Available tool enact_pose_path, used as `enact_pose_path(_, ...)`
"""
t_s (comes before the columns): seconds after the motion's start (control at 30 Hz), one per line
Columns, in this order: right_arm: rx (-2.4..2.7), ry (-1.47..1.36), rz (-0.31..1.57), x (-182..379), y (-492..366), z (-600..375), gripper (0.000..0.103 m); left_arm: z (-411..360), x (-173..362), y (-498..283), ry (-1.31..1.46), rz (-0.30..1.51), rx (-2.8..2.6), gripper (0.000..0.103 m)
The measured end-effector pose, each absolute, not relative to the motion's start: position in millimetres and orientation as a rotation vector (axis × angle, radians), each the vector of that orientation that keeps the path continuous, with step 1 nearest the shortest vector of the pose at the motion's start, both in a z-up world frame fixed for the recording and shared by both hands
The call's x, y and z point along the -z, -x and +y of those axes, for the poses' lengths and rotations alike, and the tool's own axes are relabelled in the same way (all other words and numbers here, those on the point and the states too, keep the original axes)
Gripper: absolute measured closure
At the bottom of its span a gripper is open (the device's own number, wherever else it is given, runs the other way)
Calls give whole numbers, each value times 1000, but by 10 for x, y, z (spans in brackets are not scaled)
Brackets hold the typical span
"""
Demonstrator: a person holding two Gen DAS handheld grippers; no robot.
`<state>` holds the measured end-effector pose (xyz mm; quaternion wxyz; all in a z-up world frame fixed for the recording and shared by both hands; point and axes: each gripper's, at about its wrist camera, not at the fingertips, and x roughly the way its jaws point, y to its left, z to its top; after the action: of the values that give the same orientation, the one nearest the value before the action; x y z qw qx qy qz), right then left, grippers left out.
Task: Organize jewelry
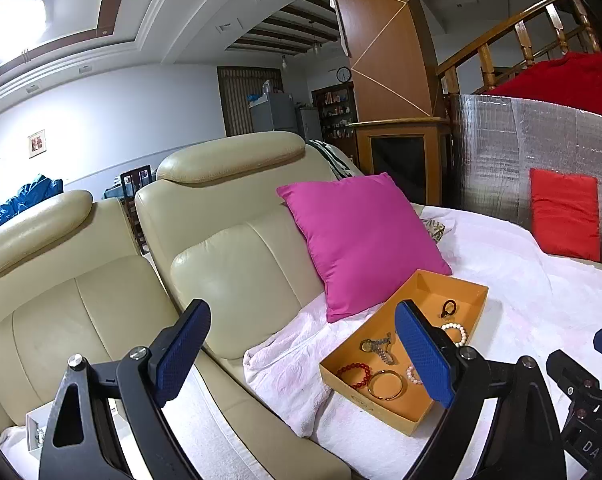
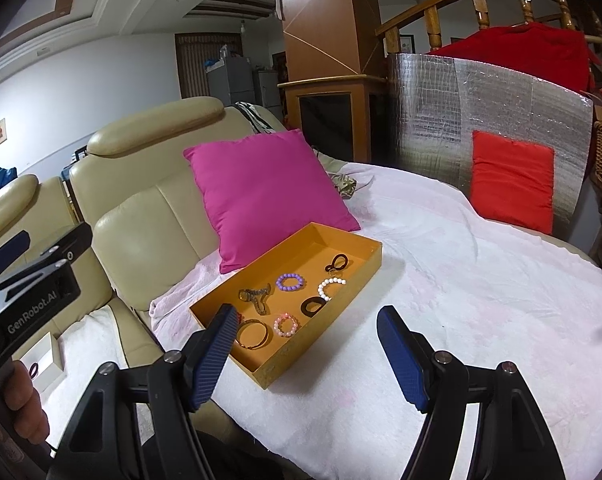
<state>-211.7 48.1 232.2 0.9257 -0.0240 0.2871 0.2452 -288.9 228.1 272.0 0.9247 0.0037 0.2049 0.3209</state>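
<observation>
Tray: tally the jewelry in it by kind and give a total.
Bead bracelets: 4 (purple, white, pink, red)
Bangle: 1
Watch: 1
Black loops: 2 ()
Total in tray: 8

Beige leather sofa (image 2: 141,216) as anchor: pink cushion (image 2: 269,196) leans on its backrest, white blanket (image 2: 461,280) covers its seat, red cushion (image 2: 511,180) at the far end against a silver foil panel (image 2: 481,100), wooden banister (image 2: 461,4) behind.
</observation>
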Motion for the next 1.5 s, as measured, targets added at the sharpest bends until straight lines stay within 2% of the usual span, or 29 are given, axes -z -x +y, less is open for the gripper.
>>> enact_pose_path(1.5,-522,22,627,-2107,1632,582,28,2357,-2474,2510,-42,490,-706,9)
